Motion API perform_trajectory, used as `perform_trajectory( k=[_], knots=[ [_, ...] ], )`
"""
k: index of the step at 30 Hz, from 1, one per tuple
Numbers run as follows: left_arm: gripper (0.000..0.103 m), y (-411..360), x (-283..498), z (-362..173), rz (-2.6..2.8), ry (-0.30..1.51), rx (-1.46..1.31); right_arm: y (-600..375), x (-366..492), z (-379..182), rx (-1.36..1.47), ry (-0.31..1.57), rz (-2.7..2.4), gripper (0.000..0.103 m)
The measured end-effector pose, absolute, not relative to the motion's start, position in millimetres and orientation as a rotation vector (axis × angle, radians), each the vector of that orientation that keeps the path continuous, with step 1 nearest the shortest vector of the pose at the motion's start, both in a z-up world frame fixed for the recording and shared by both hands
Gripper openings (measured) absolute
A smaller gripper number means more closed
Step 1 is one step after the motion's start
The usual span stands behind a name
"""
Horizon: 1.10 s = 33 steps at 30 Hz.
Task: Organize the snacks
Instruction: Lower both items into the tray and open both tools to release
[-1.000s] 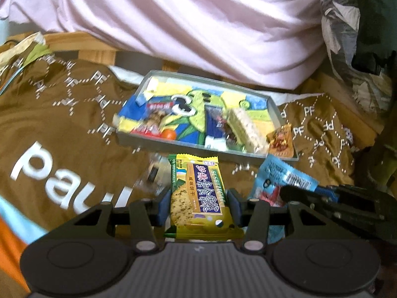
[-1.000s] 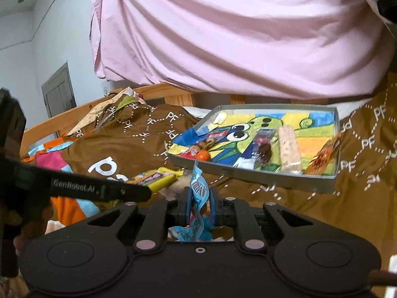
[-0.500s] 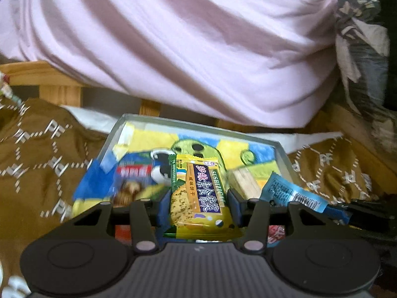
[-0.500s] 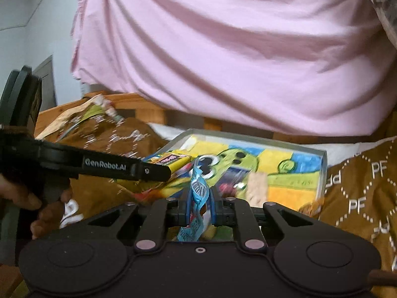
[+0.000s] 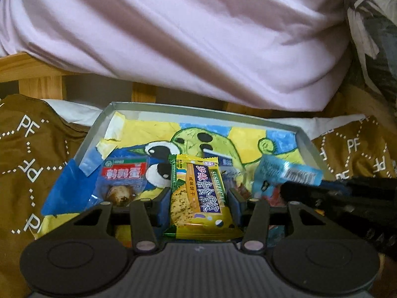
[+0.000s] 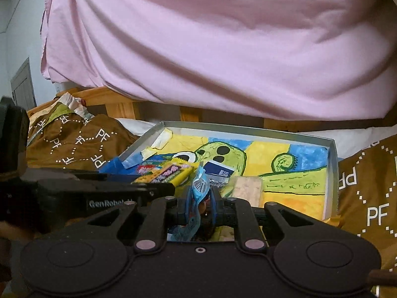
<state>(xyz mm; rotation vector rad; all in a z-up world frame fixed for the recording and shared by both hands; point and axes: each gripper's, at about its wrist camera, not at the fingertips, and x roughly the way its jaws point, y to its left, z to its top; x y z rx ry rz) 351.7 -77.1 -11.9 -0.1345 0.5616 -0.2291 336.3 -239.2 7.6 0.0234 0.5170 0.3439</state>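
A big pink cloth (image 5: 188, 39) hangs across the top, from nine o'clock to three o'clock. Under it lies a brown blanket with white dotted lines and the letters PF (image 5: 27, 149), at eight o'clock and at four o'clock.

On the blanket sits a flat grey tray with low walls (image 5: 198, 111), in the middle of the left wrist view. Its floor is a bright picture of a green cartoon creature on yellow and blue (image 5: 218, 139).

The left gripper (image 5: 199, 198) is at six o'clock, over the near end of the tray. Its two tongs are clamped on a yellow and green cracker packet with a purple label (image 5: 198, 196). The packet stands up between them.

The right gripper (image 6: 199, 200) is at six o'clock in its own view, also over the near end of the tray. Its tongs are squeezed tight on a thin light blue wrapper with a barcode (image 6: 198, 186). In the left wrist view that wrapper (image 5: 285, 173) shows at three o'clock.

In the tray, at nine o'clock from the cracker packet, lies a clear packet with a red label and a brown speckled egg inside (image 5: 121, 181). In the right wrist view a pale tan snack bar (image 6: 248, 188) lies at two o'clock from the blue wrapper, and a small dark blue packet (image 6: 219, 170) lies at one o'clock.
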Motion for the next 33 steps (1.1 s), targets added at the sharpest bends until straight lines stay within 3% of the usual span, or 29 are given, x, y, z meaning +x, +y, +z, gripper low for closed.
perform_trajectory(
  k=[8, 19, 26, 33],
  knots=[
    [0.053, -75, 356, -20, -0.205, 0.637, -0.155, -246, 336, 3, 0.027, 0.525, 0.288, 0.022],
    [0.058, -70, 349, -16, -0.187, 0.648, -0.173, -240, 332, -5, -0.033, 0.534, 0.265, 0.046],
    [0.076, -66, 333, -1, -0.177, 0.586, -0.185, -245, 320, 4, -0.028, 0.493, 0.254, 0.059],
    [0.097, -60, 300, 24, -0.145, 0.477, -0.184, -247, 293, 25, 0.003, 0.418, 0.225, 0.081]
  ],
)
